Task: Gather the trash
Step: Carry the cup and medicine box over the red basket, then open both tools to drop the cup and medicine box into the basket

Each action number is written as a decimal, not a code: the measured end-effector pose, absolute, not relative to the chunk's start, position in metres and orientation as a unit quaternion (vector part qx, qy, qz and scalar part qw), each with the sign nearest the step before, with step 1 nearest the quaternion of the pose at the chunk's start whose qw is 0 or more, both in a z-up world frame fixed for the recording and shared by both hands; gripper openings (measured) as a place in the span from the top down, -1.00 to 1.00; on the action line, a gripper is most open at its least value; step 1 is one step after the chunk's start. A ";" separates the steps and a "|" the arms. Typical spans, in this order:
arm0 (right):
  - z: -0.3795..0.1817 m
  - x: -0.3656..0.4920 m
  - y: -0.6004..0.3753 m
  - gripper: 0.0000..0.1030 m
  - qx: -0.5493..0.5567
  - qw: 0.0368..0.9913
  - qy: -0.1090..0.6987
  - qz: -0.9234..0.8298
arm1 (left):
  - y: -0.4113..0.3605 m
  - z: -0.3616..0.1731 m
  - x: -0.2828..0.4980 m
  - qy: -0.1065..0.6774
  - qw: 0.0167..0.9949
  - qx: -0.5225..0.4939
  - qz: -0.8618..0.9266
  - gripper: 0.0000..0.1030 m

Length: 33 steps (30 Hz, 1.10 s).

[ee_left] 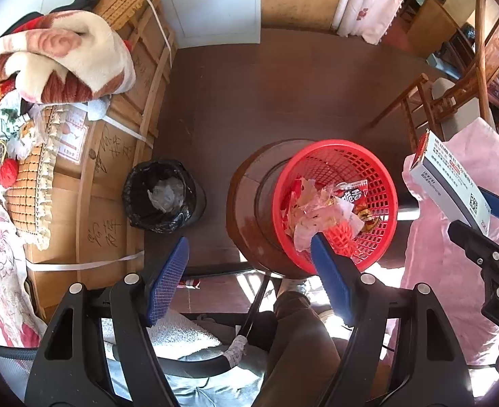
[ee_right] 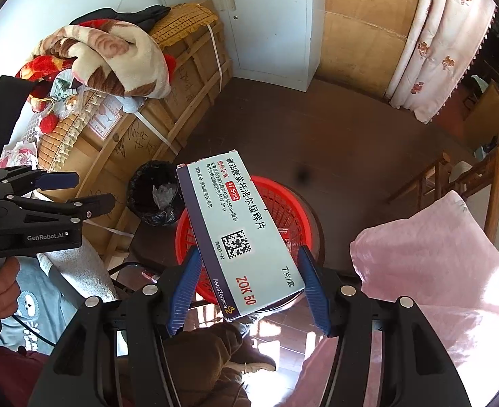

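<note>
A white medicine box (ee_right: 241, 234) is pinched in the right claw (ee_right: 247, 288) above a red basket (ee_left: 371, 159) of wrappers, set on a round wooden stool (ee_left: 246, 200). The left claw (ee_left: 249, 271) is held spread beside a black-lined bin (ee_left: 137, 183) on the floor.

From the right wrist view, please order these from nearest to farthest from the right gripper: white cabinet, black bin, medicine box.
1. medicine box, held in the right gripper.
2. black bin, on the floor, left.
3. white cabinet, at the back wall.
</note>
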State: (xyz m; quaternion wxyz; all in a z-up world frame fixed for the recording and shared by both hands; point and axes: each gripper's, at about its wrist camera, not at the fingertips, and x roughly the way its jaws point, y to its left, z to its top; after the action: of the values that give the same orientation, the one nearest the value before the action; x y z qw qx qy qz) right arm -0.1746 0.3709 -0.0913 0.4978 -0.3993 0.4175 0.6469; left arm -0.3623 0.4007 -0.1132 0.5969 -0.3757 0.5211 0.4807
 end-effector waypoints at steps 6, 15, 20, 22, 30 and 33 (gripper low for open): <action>-0.092 -0.170 0.372 -0.12 -0.402 0.499 0.420 0.643 | 0.401 -0.116 -0.357 0.524 0.598 -0.372 0.479 -0.41; -0.093 -0.168 0.377 -0.12 -0.402 0.498 0.421 0.643 | 0.404 -0.119 -0.354 0.527 0.594 -0.374 0.478 -0.41; -0.098 -0.169 0.382 -0.12 -0.402 0.495 0.427 0.641 | 0.407 -0.128 -0.358 0.533 0.585 -0.380 0.479 -0.41; -0.103 -0.170 0.384 -0.12 -0.405 0.493 0.429 0.640 | 0.409 -0.132 -0.361 0.533 0.579 -0.387 0.480 -0.41; -0.142 -0.179 0.400 -0.12 -0.418 0.479 0.449 0.628 | 0.411 -0.145 -0.375 0.536 0.563 -0.402 0.484 -0.41; -0.163 -0.184 0.409 -0.12 -0.429 0.473 0.455 0.621 | 0.411 -0.150 -0.380 0.535 0.559 -0.407 0.486 -0.41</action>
State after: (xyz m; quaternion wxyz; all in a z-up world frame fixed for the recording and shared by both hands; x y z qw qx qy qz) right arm -0.1839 0.4085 -0.1632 0.4727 -0.4286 0.4552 0.6210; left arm -0.3804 0.4111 -0.1495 0.5586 -0.4067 0.5354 0.4857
